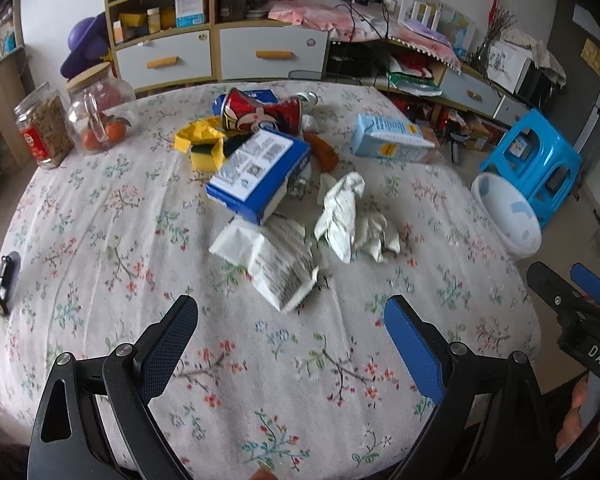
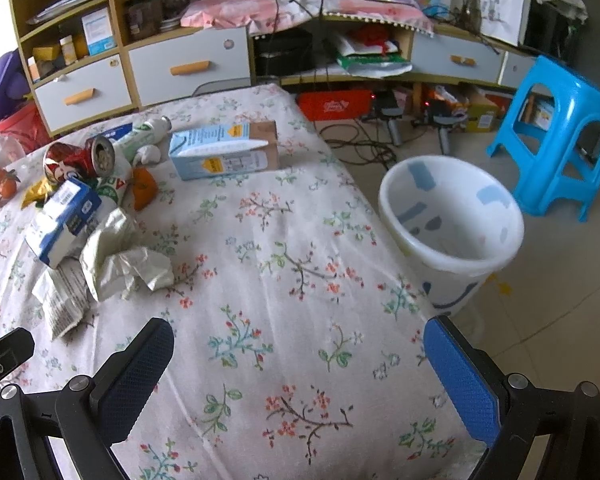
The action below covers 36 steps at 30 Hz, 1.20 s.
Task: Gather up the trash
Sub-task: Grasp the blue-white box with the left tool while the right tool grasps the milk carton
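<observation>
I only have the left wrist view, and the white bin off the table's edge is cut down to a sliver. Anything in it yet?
Observer: The right wrist view looks into the white bin; what shows of its inside is empty.
Operator: Is the right gripper carrying anything?
Observer: No. The right gripper is open, with only tablecloth between its fingers.
Operator: What's behind the red can?
Observer: A white and green bottle lies on its side behind the crushed red can.
</observation>
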Each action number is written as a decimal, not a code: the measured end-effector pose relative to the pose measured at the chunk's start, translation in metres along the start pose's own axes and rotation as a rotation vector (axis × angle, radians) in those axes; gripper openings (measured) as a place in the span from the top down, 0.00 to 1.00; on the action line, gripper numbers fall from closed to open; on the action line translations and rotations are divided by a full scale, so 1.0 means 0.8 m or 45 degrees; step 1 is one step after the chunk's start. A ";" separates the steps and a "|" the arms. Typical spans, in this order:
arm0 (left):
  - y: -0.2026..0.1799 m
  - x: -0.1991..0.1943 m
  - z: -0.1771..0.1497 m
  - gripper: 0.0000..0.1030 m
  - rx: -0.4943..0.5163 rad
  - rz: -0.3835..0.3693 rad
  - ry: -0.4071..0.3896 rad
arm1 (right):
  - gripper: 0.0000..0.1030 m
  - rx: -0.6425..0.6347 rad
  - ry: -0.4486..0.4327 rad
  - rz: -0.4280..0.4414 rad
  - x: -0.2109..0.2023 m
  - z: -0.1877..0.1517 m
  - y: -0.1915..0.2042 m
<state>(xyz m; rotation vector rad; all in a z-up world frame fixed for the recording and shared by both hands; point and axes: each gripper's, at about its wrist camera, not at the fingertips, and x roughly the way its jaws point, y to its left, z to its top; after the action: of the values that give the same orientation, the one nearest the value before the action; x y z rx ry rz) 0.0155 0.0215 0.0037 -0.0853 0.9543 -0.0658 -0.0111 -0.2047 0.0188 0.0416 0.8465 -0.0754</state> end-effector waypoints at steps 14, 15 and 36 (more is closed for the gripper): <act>0.040 0.070 0.099 0.07 0.136 -0.055 0.201 | 0.00 -0.085 0.171 0.179 0.058 0.107 0.003; 0.044 0.078 0.101 0.07 0.126 -0.052 0.204 | 0.00 -0.085 0.181 0.191 0.063 0.110 0.004; 0.066 0.153 0.131 0.29 0.037 -0.192 0.259 | 0.01 -0.204 0.206 0.261 0.200 0.187 0.044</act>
<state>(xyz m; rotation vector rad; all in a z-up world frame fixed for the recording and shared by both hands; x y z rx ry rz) 0.1726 0.0667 -0.0408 -0.1257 1.1486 -0.2313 0.2088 -0.1874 -0.0019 -0.0166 1.0030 0.1910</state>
